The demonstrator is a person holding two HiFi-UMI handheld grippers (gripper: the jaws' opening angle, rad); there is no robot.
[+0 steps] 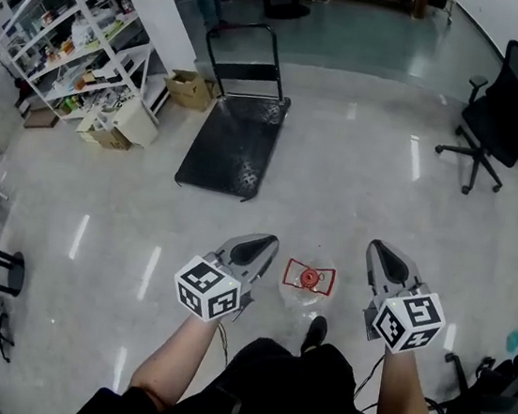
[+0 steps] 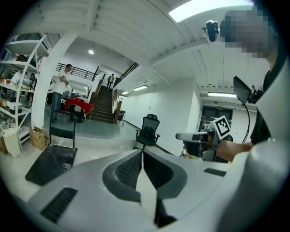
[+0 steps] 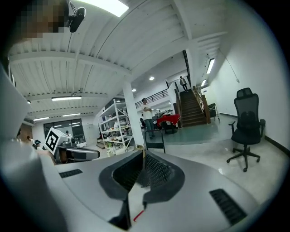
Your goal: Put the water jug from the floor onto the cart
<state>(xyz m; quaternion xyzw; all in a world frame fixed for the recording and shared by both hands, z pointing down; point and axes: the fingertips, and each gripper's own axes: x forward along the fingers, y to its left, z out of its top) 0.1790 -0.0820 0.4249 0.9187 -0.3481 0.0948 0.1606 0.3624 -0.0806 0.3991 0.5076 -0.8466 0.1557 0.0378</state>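
The clear plastic water jug with red cap (image 1: 308,279) stands on the glossy pale floor (image 1: 358,176) at lower centre of the frame, between both hand-held grippers. Left hand-held gripper (image 1: 264,243) and right hand-held gripper (image 1: 381,251): jaws together, nothing held. Open floor lies between the jug and the black flat platform cart (image 1: 234,141) at upper centre. A white shelf rack (image 1: 73,35) and cardboard boxes (image 1: 191,88) stand left of the cart. A black office chair (image 1: 504,106) stands at upper right, well apart.

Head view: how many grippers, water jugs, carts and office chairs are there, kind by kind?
Grippers: 2 (left gripper, right gripper)
Water jug: 1
Platform cart: 1
Office chair: 1
Total: 5
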